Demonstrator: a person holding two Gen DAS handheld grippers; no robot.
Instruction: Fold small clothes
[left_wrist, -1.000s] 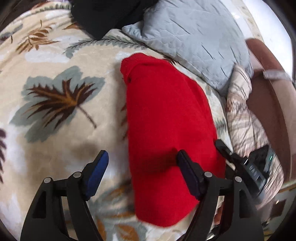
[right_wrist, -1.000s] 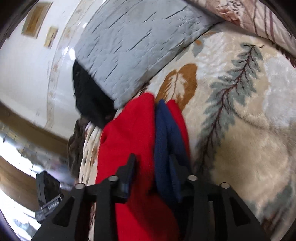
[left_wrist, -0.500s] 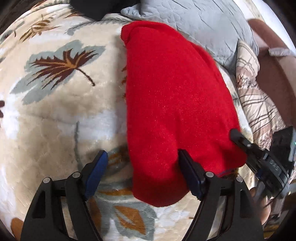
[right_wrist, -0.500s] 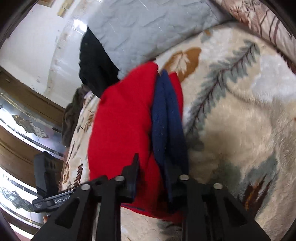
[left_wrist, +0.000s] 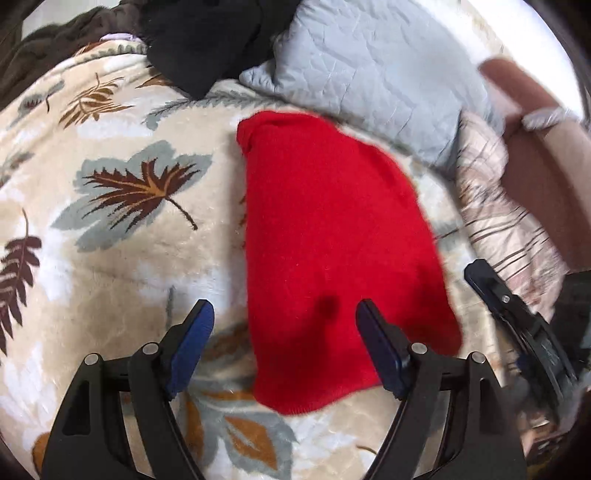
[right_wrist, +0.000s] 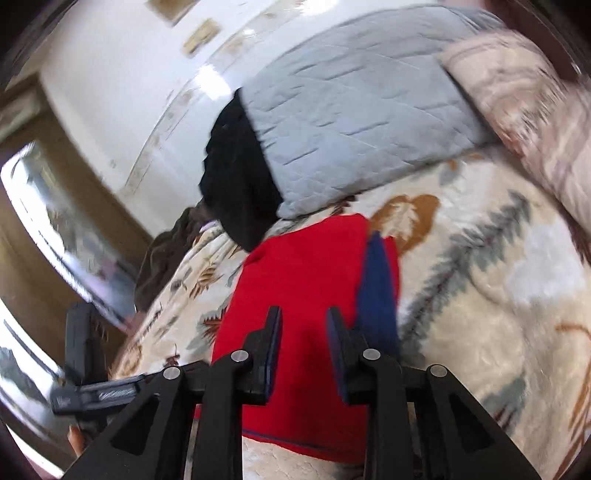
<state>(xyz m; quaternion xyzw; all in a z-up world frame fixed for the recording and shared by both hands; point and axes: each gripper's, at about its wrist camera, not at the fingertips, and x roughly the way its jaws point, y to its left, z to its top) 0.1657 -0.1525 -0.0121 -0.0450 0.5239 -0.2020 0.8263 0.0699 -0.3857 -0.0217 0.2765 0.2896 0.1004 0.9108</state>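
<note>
Now both tools gape above the folded red garment (left_wrist: 332, 243).

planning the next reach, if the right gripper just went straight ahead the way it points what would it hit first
Most likely the red garment: it fills the gap ahead of the right gripper, whose jaws stand slightly apart. Depth is unclear. Beyond it lies the grey quilted pillow.

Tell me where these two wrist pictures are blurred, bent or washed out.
Left wrist view: red garment sharp at centre, its right edge and the right rim smeared; round fisheye corners black. Right wrist view: window side at left streaked by motion, striped cushion blurred, white wall overexposed, grey pillow bowed by the lens.
</note>
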